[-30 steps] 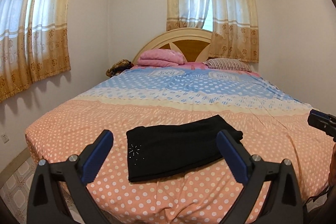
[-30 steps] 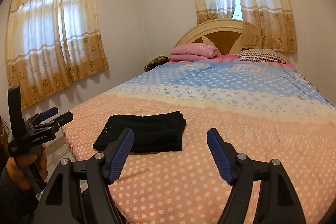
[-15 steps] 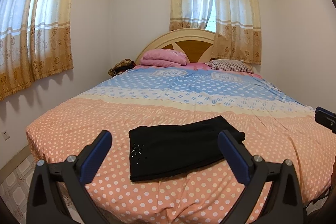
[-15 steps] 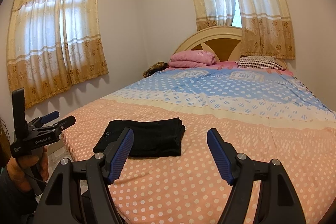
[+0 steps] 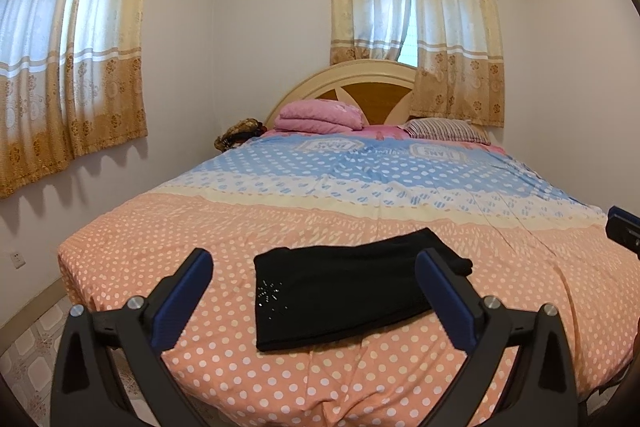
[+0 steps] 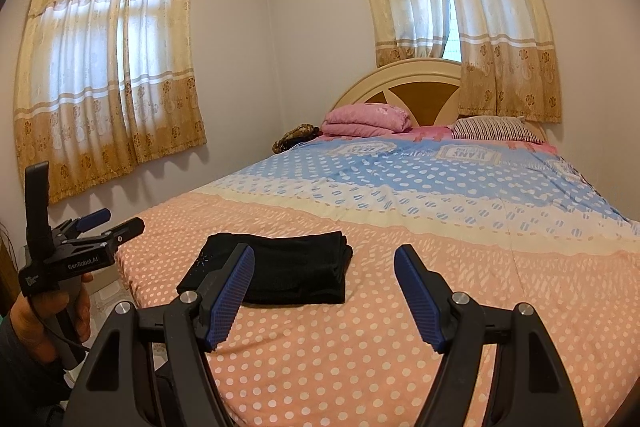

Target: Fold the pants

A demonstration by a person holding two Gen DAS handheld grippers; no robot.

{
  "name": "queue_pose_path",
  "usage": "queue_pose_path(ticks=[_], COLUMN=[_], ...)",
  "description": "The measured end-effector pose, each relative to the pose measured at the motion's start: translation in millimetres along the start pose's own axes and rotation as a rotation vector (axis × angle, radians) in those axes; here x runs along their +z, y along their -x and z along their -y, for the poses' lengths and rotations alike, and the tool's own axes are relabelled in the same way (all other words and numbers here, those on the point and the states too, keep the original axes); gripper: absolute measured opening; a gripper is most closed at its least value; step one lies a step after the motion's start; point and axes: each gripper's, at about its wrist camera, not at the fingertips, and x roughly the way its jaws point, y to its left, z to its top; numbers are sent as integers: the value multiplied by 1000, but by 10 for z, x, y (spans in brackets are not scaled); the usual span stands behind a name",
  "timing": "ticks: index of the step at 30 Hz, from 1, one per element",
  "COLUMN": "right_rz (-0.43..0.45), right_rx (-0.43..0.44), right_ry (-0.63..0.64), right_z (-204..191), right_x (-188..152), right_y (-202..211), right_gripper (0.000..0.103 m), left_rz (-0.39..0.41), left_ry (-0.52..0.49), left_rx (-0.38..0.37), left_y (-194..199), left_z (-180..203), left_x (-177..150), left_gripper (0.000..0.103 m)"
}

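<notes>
Two grippers hang back from the foot of the bed (image 5: 168,227), each with its jaws spread wide and nothing between the pads, and the black pants (image 5: 344,291) already lie as a compact folded stack on the peach, dotted end of the bedcover, so the task looks finished or very nearly so. The main risk from here is undoing that work: if either tool goes in again and catches only the top layer, the stack could peel open or skew, and the soft knit would likely slide over the smooth cover rather than stay put. The right-hand end of the stack shows several loose layered edges (image 6: 344,251), slightly uneven, and a careless brush there could fan them out. The stack also sits close to the bed's near edge, so a push toward the person might drag it off onto the tiled floor. As for position, the pants lie ahead of and below the left gripper (image 5: 316,291), roughly centred between its fingers in that view but apart from them; from the right gripper (image 6: 324,295) they sit ahead and to the left, behind its left finger, not touching it.
</notes>
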Motion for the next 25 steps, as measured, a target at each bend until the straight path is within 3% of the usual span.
queue_pose_path(ticks=[25], right_rz=[-21], right_rx=[3], right_ry=[27], right_z=[-103], right_x=[-60], right_y=[-74], right_gripper=[74], left_rz=[10], left_ry=[4], left_rx=[45], left_y=[-10], left_z=[-34], left_x=[-10], left_gripper=[103])
